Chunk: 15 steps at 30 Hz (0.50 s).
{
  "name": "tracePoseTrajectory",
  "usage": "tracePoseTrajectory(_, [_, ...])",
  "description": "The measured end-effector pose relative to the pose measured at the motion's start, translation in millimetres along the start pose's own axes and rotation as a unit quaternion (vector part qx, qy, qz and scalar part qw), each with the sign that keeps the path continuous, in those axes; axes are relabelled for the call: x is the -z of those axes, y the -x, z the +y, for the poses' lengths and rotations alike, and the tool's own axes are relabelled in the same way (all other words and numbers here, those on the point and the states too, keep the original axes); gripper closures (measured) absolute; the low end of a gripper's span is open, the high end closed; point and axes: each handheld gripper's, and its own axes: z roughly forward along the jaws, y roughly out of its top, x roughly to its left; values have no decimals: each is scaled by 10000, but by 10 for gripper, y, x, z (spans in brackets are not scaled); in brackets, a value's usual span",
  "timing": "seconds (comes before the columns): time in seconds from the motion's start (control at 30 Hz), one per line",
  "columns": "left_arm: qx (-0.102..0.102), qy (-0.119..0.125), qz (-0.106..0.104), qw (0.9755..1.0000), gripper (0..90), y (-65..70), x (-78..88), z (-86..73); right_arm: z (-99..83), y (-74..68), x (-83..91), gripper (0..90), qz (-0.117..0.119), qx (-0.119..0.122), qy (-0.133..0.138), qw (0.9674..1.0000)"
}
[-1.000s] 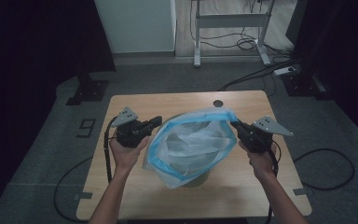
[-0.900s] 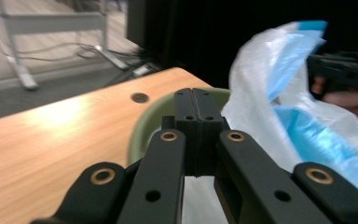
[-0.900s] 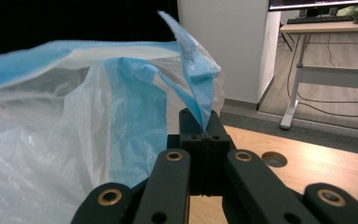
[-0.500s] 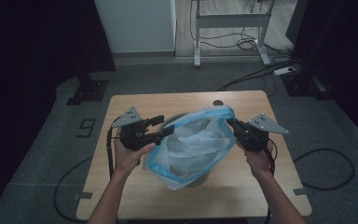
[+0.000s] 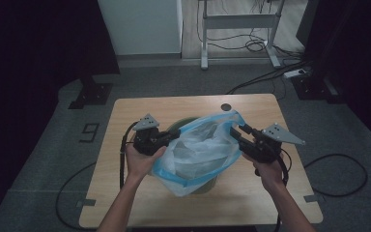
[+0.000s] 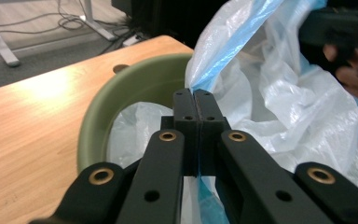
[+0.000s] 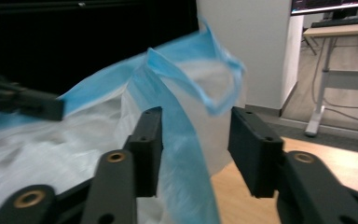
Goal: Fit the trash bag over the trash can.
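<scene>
A blue-edged plastic bag (image 5: 200, 152) sits in the green bin (image 6: 135, 88) between both tongs: the left gripper (image 6: 196, 100) is clamped on its rim, while the right gripper (image 7: 193, 140), jaws just opening, straddles the far rim without pressing. Beneath lies a wooden table (image 5: 140, 108) on grey floor (image 5: 43, 159).

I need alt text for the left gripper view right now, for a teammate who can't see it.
The left hand-held gripper is shut on the blue rim of a white plastic bag, which is draped into a green bin on a wooden table. Its black jaws are pressed together and rise from the bottom of the view.
</scene>
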Motion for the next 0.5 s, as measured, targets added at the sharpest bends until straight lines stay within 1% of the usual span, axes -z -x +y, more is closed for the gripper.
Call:
tracePoseTrajectory(0.03, [22,61,34,10000,896,-1,9,0,-16,-13,35,523,49,-28,11,10000])
tracePoseTrajectory(0.1, [41,147,13,9999,897,2,28,4,-38,-45,87,502,158,-29,9,9999])
tracePoseTrajectory(0.17, [25,184,17,9998,897,12,42,9,-38,-79,96,482,200,55,-31,9998])
tracePoseTrajectory(0.27, [23,242,-9,9997,897,22,59,14,4,-96,20,451,225,171,-152,9995])
tracePoseTrajectory(0.37, [29,310,-51,9995,897,12,76,18,31,-84,-67,455,283,260,-246,9990])
tracePoseTrajectory(0.4, [46,324,-75,9994,897,3,79,22,36,-82,-103,468,312,320,-271,9986])
tracePoseTrajectory(0.43, [50,342,-75,9994,898,-7,81,26,38,-84,-132,512,367,391,-303,9981])
tracePoseTrajectory(0.47, [54,361,-65,9993,898,-18,85,30,35,-96,-156,560,411,478,-327,9975])
tracePoseTrajectory(0.5, [59,371,-63,9993,898,-26,89,33,30,-118,-176,636,436,619,-364,9965])
